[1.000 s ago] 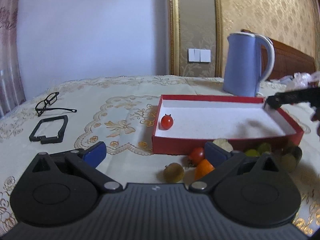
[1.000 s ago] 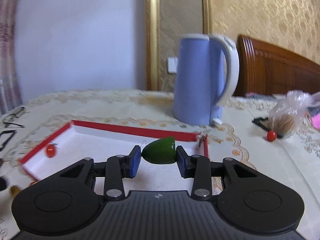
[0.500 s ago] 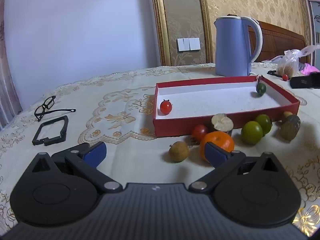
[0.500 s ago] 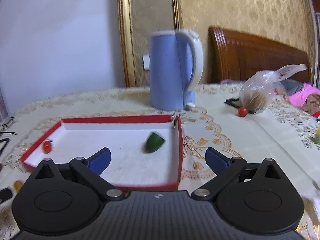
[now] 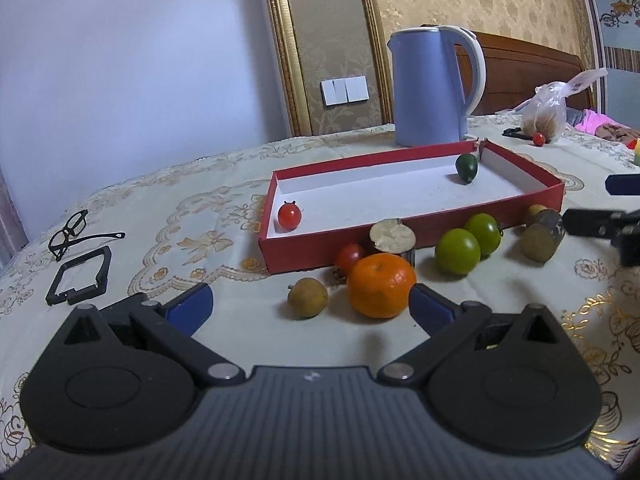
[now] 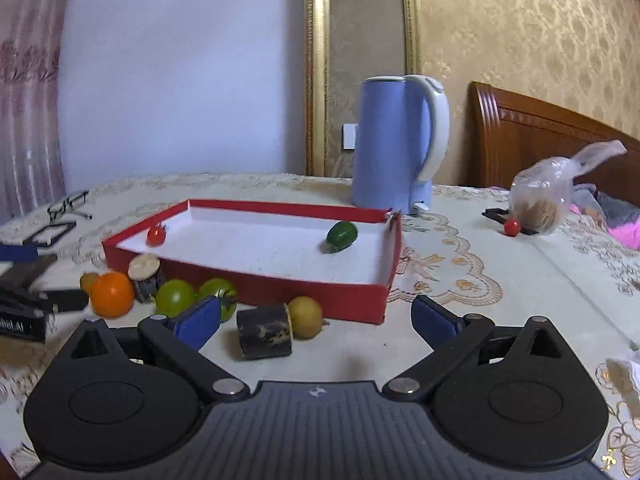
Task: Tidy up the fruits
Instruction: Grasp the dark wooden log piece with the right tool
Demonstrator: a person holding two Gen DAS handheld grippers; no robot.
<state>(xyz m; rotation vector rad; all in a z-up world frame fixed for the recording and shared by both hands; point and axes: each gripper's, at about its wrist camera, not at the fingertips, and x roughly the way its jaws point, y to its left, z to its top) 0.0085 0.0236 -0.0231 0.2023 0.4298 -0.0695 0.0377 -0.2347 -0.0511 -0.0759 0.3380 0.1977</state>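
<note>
A red tray (image 5: 400, 242) with a white floor holds a cherry tomato (image 5: 289, 215) at its left end and a dark green fruit (image 5: 466, 167) at its right end; the tray shows in the right wrist view (image 6: 304, 292) with the green fruit (image 6: 341, 234). In front of it lie an orange (image 5: 381, 285), a brown fruit (image 5: 307, 297), a red tomato (image 5: 350, 257), two green fruits (image 5: 457, 251) and cut stubs (image 5: 392, 236). My left gripper (image 5: 310, 306) is open and empty, just short of the orange. My right gripper (image 6: 316, 320) is open and empty above a dark stub (image 6: 264, 332).
A blue kettle (image 5: 432, 88) stands behind the tray. Glasses (image 5: 76, 232) and a black frame (image 5: 80, 276) lie at the left. A plastic bag (image 6: 548, 196) and a small red fruit (image 6: 511, 227) lie at the far right.
My right gripper opened and let the dark green fruit fall into the tray, then pulled back towards me. My left gripper also drew back from the tray; the loose fruits now lie ahead of it.
</note>
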